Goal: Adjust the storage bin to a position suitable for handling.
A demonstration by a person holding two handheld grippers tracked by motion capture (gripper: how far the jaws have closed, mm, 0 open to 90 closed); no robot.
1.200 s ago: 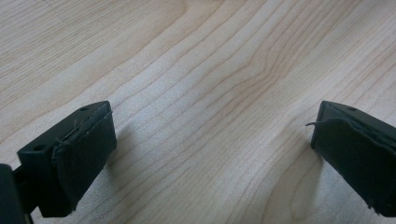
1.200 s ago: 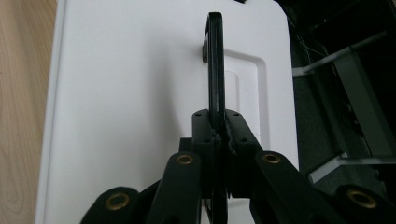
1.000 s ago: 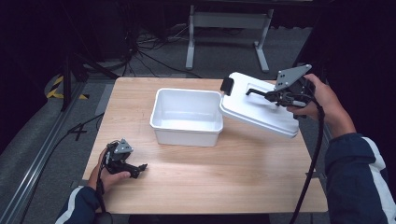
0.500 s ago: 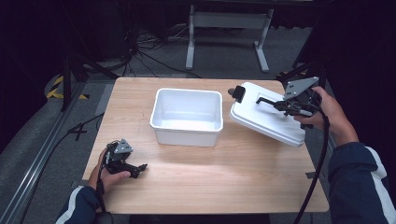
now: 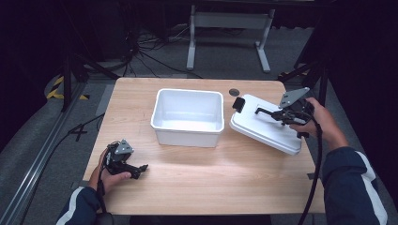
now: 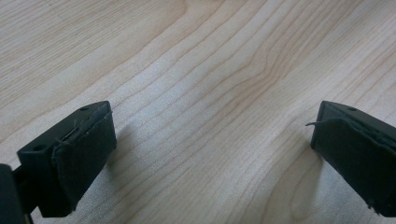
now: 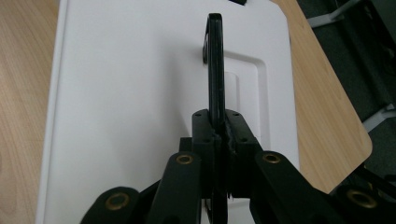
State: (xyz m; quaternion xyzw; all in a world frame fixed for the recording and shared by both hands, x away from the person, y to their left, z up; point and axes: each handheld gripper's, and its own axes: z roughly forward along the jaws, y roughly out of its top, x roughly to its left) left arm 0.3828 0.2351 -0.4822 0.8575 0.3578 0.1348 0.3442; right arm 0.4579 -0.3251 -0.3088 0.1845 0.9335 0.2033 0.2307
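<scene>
Sitting in the middle of the tabletop [image 5: 197, 187], the white box [image 5: 187, 117] has nothing inside it. Its white lid [image 5: 267, 124] lies tilted just beside it on the right, and the right tongs [image 7: 218, 128] are squeezed tight on the lid's black handle [image 7: 215, 60]. The left tongs [image 6: 210, 154] rest wide apart on bare wood, holding nothing.

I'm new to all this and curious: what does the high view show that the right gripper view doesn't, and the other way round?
The high view alone takes in the open white plastic bin, the left gripper and both sleeves. The right gripper view alone shows, close up, the black jaw pads clamped on the thin black lid handle. Both share the white rectangular lid and the light wooden table.
</scene>
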